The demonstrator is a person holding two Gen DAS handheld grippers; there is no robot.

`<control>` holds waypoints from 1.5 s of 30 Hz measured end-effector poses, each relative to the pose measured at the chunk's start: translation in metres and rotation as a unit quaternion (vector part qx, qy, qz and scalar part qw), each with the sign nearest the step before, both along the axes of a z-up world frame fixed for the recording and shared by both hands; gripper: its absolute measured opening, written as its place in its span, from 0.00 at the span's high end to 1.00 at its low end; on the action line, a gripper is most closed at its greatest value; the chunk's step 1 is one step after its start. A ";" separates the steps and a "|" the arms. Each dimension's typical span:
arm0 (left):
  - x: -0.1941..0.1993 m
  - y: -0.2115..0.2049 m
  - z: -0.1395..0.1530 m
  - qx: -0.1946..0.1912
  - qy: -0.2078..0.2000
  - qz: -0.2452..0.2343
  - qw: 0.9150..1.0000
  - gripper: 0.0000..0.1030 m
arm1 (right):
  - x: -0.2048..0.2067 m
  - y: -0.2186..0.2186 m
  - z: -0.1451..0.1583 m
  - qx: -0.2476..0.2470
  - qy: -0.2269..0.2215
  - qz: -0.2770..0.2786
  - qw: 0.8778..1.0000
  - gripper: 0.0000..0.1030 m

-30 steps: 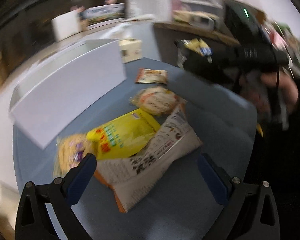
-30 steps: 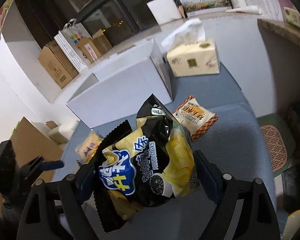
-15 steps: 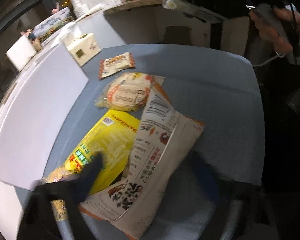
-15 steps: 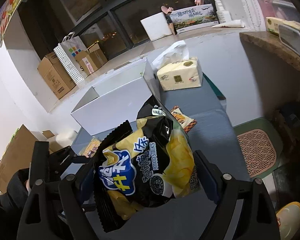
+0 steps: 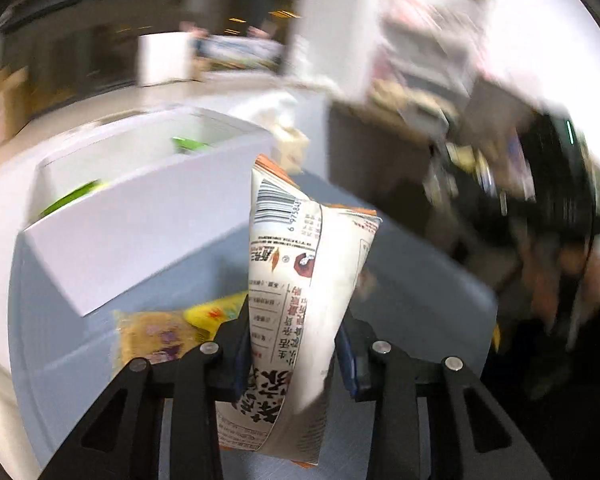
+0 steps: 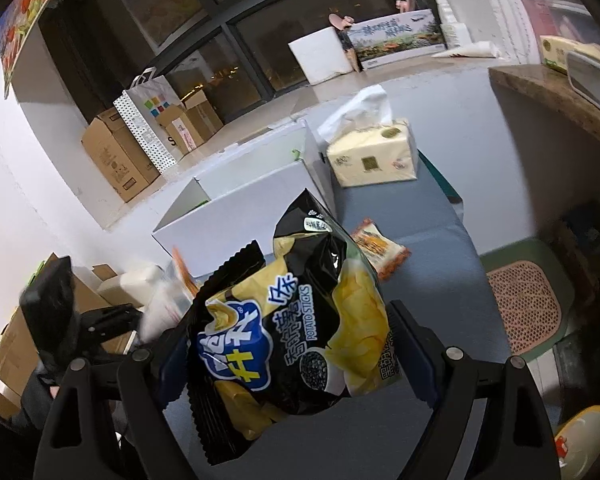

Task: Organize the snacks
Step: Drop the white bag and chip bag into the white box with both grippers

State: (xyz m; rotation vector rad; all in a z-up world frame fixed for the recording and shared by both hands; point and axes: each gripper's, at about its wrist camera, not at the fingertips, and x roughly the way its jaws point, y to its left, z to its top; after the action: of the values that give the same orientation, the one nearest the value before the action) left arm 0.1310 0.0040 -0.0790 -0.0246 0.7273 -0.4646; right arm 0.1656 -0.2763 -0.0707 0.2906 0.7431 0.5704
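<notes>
left gripper (image 5: pixel 292 360) squeezes white snack bag (image 5: pixel 300 280), middle | right gripper (image 6: pixel 296 348) squeezes black chip bag (image 6: pixel 296 320), middle | white box (image 6: pixel 240 208) above

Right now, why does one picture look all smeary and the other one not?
Left wrist view: motion blur smears the room and white box; only the held white snack bag is sharp. Right wrist view: steady and crisp, with glare on the black chip bag.

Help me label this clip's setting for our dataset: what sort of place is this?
Probably a lived-in indoor room, home or small office, at night. Stacked cardboard boxes and a paper shopping bag stand below dark windows, and a tissue pack sits on the blue-grey table.
</notes>
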 end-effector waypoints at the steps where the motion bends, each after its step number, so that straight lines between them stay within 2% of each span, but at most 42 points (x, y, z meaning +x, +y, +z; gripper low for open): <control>1: 0.001 0.008 0.006 -0.019 -0.003 0.024 1.000 0.62 | 0.001 0.004 0.002 0.000 -0.002 0.002 1.000 0.12; 6: 0.015 0.032 0.024 -0.067 -0.015 0.094 0.993 0.62 | 0.017 0.035 0.017 -0.002 -0.020 0.031 0.999 0.12; 10: 0.026 0.030 0.031 -0.059 -0.027 0.103 0.993 0.66 | 0.032 0.061 0.030 -0.003 -0.034 0.056 0.998 0.12; 16: 0.033 0.044 0.042 -0.074 -0.031 0.114 0.990 0.66 | 0.053 0.085 0.038 -0.004 -0.036 0.076 0.996 0.12; 21: 0.054 0.060 0.066 -0.080 -0.050 0.137 0.986 0.66 | 0.078 0.101 0.047 -0.020 -0.038 0.087 0.995 0.12; 28: 0.129 0.080 0.084 -0.059 -0.048 0.178 0.981 0.66 | 0.149 0.142 0.058 -0.054 -0.030 0.090 0.994 0.12; 35: 0.208 0.102 0.080 -0.053 -0.026 0.203 0.977 0.65 | 0.228 0.192 0.055 -0.081 -0.005 0.111 0.991 0.12; 36: 0.217 0.104 0.077 -0.044 -0.015 0.209 0.977 0.62 | 0.238 0.197 0.053 -0.076 0.002 0.117 0.990 0.11; 38: 0.234 0.111 0.067 -0.033 0.018 0.219 0.975 0.42 | 0.253 0.205 0.049 -0.068 0.017 0.120 0.990 0.07; 39: 0.236 0.116 0.063 -0.027 0.023 0.233 0.972 0.18 | 0.257 0.208 0.048 -0.070 0.017 0.116 0.991 0.00; 41: 0.231 0.128 0.056 -0.029 0.015 0.254 0.967 0.00 | 0.261 0.210 0.046 -0.077 0.009 0.106 0.991 0.00; 43: 0.226 0.139 0.051 -0.047 0.025 0.258 0.965 0.00 | 0.265 0.207 0.044 -0.065 0.012 0.105 0.992 0.00; 45: 0.222 0.142 0.046 -0.049 0.033 0.256 0.965 0.00 | 0.267 0.202 0.041 -0.051 0.027 0.102 0.993 0.00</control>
State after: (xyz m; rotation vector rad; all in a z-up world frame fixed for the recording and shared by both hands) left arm 0.3533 0.1462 -0.0329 -0.3149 0.7306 -0.0039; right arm 0.4325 -0.0741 -0.0298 0.1371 0.8582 0.7183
